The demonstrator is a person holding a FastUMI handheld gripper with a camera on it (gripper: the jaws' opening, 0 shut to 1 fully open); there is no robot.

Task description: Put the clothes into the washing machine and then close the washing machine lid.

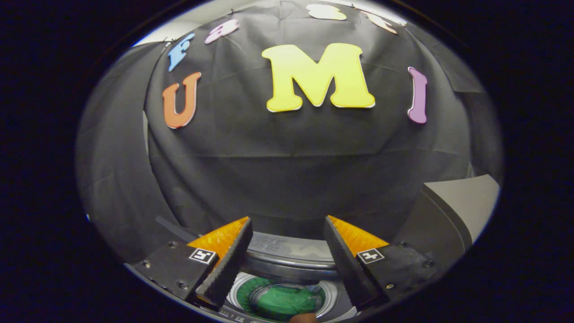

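My gripper (287, 224) is open, its two fingers spread wide with nothing between them. It hovers above the washing machine, whose round top rim (287, 258) shows below the fingers. Down inside the white drum lies a green garment (284, 301), seen between and beneath the fingers. To the right the raised lid (453, 211) stands open, dark on its inner face with a pale grey outer panel.
Black cloth hangs as the booth wall straight ahead and on the left. A small brownish shape (304, 318) sits at the drum's near edge; what it is cannot be told.
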